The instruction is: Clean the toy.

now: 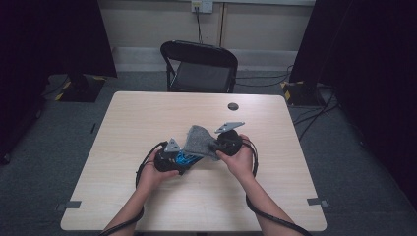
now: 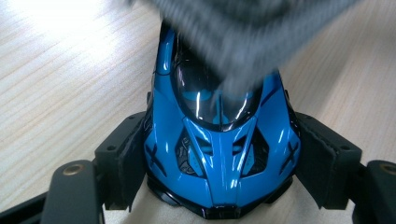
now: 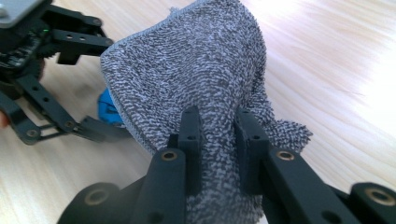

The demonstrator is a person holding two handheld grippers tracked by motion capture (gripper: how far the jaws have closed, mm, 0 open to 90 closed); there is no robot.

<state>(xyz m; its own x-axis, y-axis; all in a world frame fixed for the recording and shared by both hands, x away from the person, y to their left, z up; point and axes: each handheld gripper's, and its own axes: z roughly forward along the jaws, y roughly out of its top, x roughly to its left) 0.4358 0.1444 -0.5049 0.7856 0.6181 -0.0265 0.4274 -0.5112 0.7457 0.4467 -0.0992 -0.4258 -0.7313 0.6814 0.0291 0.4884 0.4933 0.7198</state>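
Note:
A glossy blue toy car [image 2: 219,154] sits between the pads of my left gripper [image 2: 219,163], which is shut on its sides. In the high view the blue toy car [image 1: 186,159] pokes out from under the left gripper [image 1: 183,158] near the table's middle. My right gripper [image 3: 218,140] is shut on a grey towelling cloth [image 3: 196,70], pinched in a fold between its jaws. The grey cloth [image 1: 200,140] drapes over the car's front. Its blurred edge [image 2: 243,28] hangs above the car's windscreen. The right gripper [image 1: 219,144] is just right of the cloth.
The pale wooden table [image 1: 147,113] has a small dark round disc [image 1: 233,106] near its far edge. A black folding chair [image 1: 199,66] stands behind the table. Cables trail on the grey floor at the right.

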